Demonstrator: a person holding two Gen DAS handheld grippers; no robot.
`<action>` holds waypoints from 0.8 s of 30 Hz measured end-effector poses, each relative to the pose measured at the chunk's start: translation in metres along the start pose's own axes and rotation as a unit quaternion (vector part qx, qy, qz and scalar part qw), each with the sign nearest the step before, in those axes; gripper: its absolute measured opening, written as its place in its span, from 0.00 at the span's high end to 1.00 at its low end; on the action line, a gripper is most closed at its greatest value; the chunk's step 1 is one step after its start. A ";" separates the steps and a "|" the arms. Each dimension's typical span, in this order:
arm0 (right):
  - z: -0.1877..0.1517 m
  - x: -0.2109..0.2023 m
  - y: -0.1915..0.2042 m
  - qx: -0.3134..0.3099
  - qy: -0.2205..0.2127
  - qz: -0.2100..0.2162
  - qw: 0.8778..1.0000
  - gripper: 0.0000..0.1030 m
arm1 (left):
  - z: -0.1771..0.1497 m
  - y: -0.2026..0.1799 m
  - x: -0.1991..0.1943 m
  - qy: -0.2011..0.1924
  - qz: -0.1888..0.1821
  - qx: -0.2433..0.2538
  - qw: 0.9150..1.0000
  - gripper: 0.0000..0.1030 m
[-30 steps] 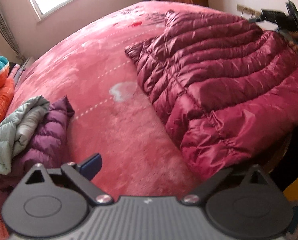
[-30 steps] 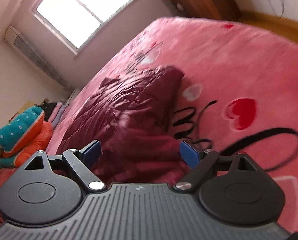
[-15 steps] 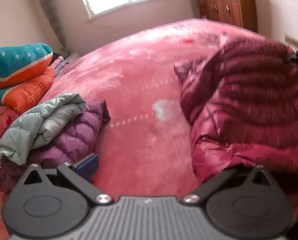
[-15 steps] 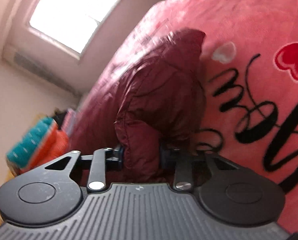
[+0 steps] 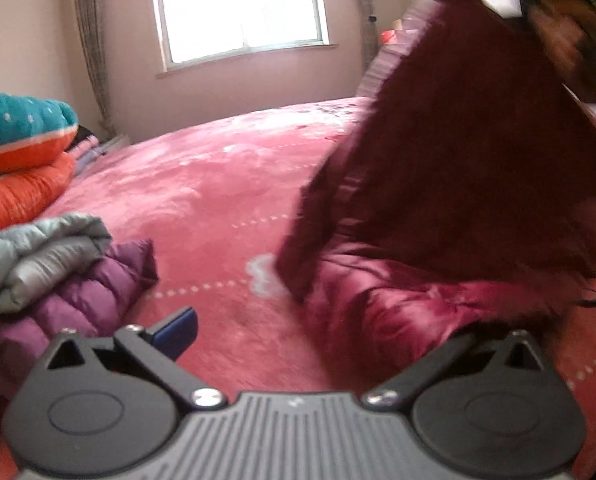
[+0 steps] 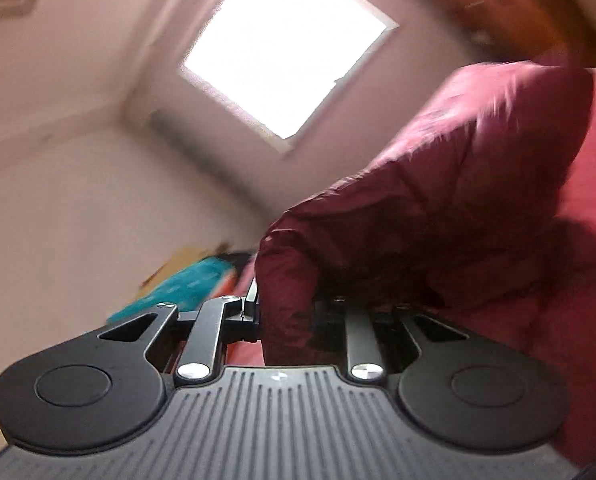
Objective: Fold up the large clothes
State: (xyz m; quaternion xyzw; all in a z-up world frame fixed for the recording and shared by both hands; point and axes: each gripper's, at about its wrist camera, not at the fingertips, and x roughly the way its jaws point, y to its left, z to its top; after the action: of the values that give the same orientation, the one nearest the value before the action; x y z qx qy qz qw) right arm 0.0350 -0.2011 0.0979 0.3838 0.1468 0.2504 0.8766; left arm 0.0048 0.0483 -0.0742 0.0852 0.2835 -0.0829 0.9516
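A maroon down jacket (image 5: pixel 398 312) lies on the pink bedspread (image 5: pixel 202 184), and its far part (image 5: pixel 466 152) is lifted high off the bed. My right gripper (image 6: pixel 290 308) has a thick fold of that jacket (image 6: pixel 438 184) between its jaws; they are closing and the pads press on the fabric. In the left wrist view my left gripper (image 5: pixel 318 332) is open low at the jacket's near edge. Its blue left pad (image 5: pixel 176 330) is bare, and its right finger is hidden under the jacket's hem. A blurred hand (image 5: pixel 558 36) shows at the top right.
A grey jacket (image 5: pixel 38 256) lies on a purple one (image 5: pixel 90 296) at the left of the bed. Teal and orange bedding (image 5: pixel 18 132) is stacked behind them. A window (image 5: pixel 238 4) is in the far wall, and a wooden cabinet (image 6: pixel 498 0) stands beyond the bed.
My right gripper went from wide open to closed on the jacket's edge and rose with it, pulling that side up off the bed. The left gripper sank slightly and rolled, still open.
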 end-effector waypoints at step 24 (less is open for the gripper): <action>-0.217 0.259 0.240 -0.138 0.383 0.111 0.907 0.00 | -0.030 0.041 -0.029 -0.016 -0.021 -0.138 0.990 0.01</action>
State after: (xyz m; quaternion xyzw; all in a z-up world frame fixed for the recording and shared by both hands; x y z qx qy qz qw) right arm 0.0744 0.2112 0.1165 0.1477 0.3914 0.4919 0.7636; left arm -0.0266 0.0973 -0.0785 -0.0544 0.2786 -0.0642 0.9567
